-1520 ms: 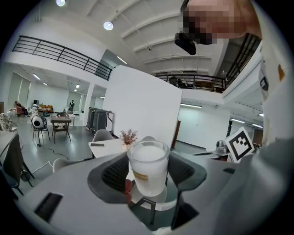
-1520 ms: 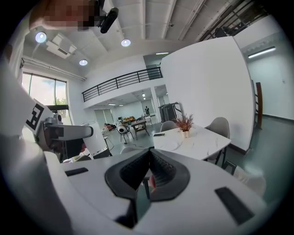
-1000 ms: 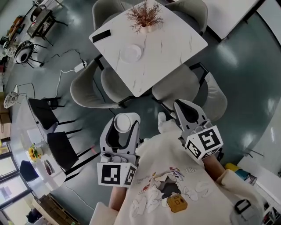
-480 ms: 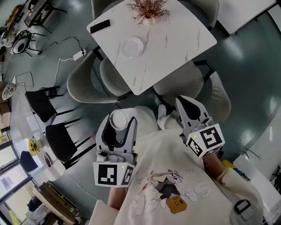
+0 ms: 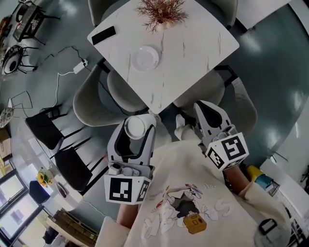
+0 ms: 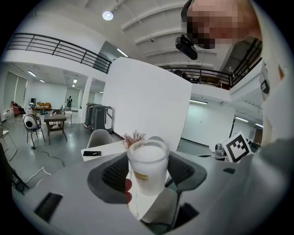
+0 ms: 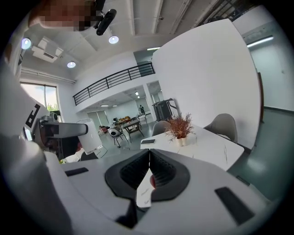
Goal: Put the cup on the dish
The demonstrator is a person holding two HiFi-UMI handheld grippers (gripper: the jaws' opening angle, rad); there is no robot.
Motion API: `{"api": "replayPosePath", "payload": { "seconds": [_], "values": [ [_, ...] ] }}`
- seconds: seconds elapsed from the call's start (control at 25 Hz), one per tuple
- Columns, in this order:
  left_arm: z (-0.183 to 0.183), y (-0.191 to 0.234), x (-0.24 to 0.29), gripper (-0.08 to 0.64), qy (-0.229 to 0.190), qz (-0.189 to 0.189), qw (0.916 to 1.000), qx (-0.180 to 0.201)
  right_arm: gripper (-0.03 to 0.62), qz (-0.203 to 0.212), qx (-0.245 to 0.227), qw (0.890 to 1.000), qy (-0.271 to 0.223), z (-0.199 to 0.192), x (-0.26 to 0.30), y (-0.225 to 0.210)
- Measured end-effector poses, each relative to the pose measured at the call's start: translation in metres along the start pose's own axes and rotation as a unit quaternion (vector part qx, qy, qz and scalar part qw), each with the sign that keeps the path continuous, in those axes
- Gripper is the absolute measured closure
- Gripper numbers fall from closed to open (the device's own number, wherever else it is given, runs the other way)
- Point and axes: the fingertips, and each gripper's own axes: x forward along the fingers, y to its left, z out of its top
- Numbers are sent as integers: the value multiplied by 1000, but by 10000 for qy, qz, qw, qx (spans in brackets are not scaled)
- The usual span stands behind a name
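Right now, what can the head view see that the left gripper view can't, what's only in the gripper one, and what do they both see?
Only the head view shows the white dish lying on the table, and the cartoon print on the person's shirt. Only the left gripper view shows the ceiling lamp and the balcony railing. Both show the cup held upright in the left gripper, plus the table with the dried plant and the flat black thing on it.

You have bright, even light from round white ceiling lamps (image 6: 107, 15). Pale glare streaks the glossy grey-green floor (image 5: 275, 87), and both gripper views bend at their edges.
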Motion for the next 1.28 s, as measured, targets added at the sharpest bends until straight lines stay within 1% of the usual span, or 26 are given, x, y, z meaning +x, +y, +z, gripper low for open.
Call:
{"api": "replayPosePath", "payload": {
  "seconds": [0.12, 0.24, 0.36, 0.52, 0.64, 0.8, 0.92, 1.12, 1.28],
  "values": [
    [12, 26, 12, 291, -22, -132, 9999, 72, 588, -33, -114, 9999, -51, 11, 27, 14],
    [16, 52, 27, 291, 35, -285, 9994, 176, 588, 0, -271, 9996, 3, 15, 54, 31],
    [19, 78, 36, 291, 53, -408, 9990, 153, 588, -56, -405, 9992, -36, 24, 78, 49],
    [19, 115, 50, 291, 132, -467, 9987, 132, 588, -326, -351, 9988, -78, 31, 116, 62],
    [14, 133, 63, 291, 258, -709, 9971, 75, 588, -477, -342, 9983, 12, 32, 136, 67],
    [10, 153, 86, 291, 275, -1032, 9943, 57, 588, -540, -248, 9982, 41, 37, 159, 69],
    [5, 158, 106, 291, 303, -1186, 9925, 10, 588, -586, -352, 9976, 64, 40, 168, 64],
    [4, 149, 127, 291, 317, -1464, 9887, -36, 588, -612, -521, 9965, 235, 39, 175, 55],
    [-1, 141, 139, 291, 337, -1575, 9869, -11, 588, -567, -657, 9952, 441, 25, 183, 43]
  ]
}}
